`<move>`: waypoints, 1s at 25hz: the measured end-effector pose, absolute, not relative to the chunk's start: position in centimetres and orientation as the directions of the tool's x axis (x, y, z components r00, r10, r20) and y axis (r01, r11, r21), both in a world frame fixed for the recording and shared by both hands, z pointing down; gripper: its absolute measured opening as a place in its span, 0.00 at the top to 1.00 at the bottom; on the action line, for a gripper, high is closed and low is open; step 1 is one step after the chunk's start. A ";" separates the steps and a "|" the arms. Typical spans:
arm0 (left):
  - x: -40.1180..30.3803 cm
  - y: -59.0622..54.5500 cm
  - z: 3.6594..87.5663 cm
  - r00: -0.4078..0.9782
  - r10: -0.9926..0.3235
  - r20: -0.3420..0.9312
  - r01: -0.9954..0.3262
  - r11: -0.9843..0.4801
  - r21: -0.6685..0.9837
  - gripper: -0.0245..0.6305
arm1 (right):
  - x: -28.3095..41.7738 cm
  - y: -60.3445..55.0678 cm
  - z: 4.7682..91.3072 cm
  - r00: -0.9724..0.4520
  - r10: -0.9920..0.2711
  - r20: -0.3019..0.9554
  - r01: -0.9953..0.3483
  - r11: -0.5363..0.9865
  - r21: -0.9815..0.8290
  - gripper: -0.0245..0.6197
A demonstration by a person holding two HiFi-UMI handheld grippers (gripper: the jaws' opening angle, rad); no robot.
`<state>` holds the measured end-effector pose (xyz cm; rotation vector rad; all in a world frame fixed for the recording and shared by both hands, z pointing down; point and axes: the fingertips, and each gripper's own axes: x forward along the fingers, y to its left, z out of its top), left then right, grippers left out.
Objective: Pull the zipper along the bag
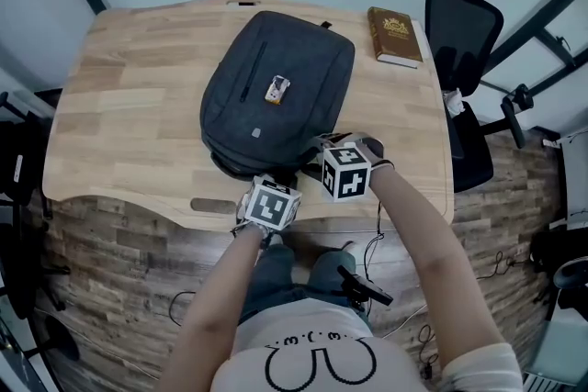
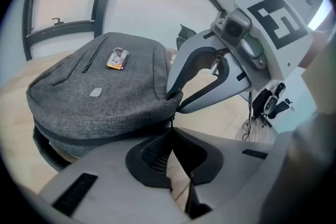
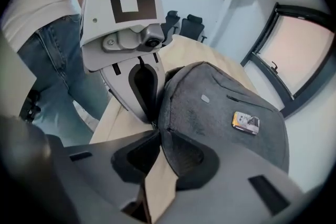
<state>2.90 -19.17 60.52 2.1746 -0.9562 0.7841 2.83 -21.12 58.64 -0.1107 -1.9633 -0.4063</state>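
A dark grey backpack lies flat on the wooden table, with a small orange and white tag on top. Both grippers meet at its near corner. In the left gripper view the left gripper has its jaw tips pressed together right under the bag's seam, where a small zipper pull runs into them. The right gripper pinches the bag's fabric edge beside it, jaws nearly together. Seen from the left, the right gripper bites the bag's corner. The head view hides both tips behind the marker cubes.
A brown book lies at the table's far right corner. A black office chair stands off the right side. The person's legs and cables are below the near table edge. Bare wood stretches left of the bag.
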 end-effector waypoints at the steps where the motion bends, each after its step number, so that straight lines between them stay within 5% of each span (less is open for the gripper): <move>1: 2.8 -19.0 60.1 0.558 -0.394 0.730 -0.774 -0.565 0.286 0.93 | 2.8 -21.1 58.5 -0.416 -0.106 0.903 0.261 0.938 0.230 0.77; 7: 0.4 -18.5 58.7 0.520 -0.335 0.786 -0.693 -0.704 0.158 0.93 | 3.0 -21.4 57.5 -0.412 -0.108 0.905 0.237 0.946 0.220 0.79; 25: -10.2 -18.8 58.2 0.408 -0.329 0.852 -0.666 -0.745 0.031 0.93 | 5.5 -21.2 57.6 -0.373 -0.109 0.921 0.276 0.935 0.222 0.81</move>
